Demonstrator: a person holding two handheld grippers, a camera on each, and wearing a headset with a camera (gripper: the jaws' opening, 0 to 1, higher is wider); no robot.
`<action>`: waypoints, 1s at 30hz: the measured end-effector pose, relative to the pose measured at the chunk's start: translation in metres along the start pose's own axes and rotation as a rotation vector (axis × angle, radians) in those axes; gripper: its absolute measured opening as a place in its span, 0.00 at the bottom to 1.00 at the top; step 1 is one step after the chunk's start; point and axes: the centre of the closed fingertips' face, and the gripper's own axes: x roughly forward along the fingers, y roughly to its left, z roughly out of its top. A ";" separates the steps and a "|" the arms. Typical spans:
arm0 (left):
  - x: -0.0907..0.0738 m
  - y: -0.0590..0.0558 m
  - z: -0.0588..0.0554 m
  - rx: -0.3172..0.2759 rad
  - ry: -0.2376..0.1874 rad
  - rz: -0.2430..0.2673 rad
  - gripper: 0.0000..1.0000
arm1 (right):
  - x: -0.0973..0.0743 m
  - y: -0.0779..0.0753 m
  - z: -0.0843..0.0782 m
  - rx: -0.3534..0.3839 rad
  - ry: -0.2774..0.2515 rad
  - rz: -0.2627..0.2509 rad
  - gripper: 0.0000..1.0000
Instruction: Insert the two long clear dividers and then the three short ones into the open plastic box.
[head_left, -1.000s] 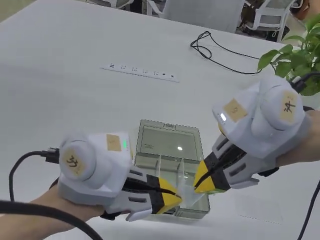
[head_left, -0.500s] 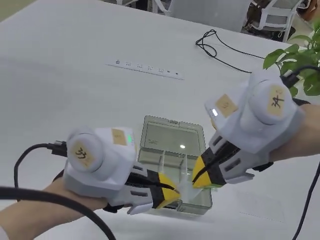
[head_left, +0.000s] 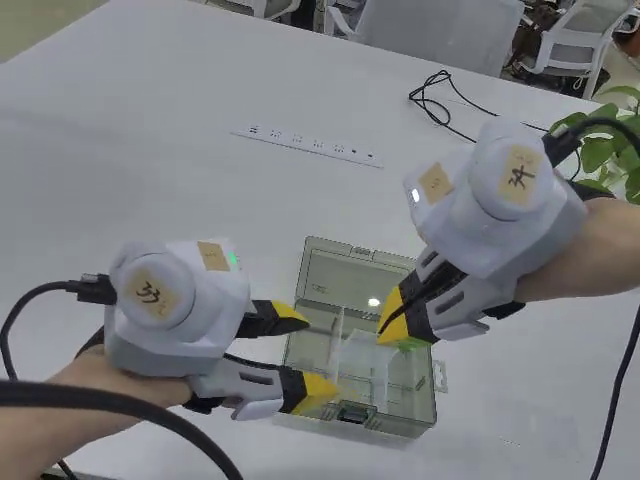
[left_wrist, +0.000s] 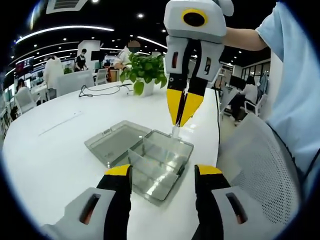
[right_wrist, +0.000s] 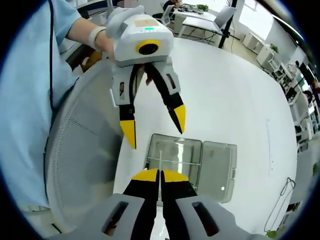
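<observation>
White table (head_left: 150, 100) carries open box (head_left: 345, 275); right gripper (head_left: 385, 328) pinches a clear divider (left_wrist: 175, 131) (held over the box); left gripper (head_left: 312, 352) jaws stand spread, just beside the box

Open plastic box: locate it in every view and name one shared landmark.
Head view: plastic box lower centre.
Left gripper view: box at centre, beyond the open jaws.
Right gripper view: box low centre, beyond jaws shut on a clear divider.
Shared landmark: its flat open lid.
</observation>
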 end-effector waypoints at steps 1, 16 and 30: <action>-0.001 0.002 -0.001 -0.004 0.001 0.012 0.57 | 0.001 -0.002 0.000 0.006 0.000 -0.001 0.02; -0.007 0.019 -0.022 -0.087 0.053 0.106 1.00 | 0.023 -0.029 0.012 0.098 -0.016 -0.014 0.02; -0.011 0.017 -0.031 -0.112 0.059 0.106 0.99 | 0.039 -0.034 0.007 0.115 -0.003 -0.006 0.02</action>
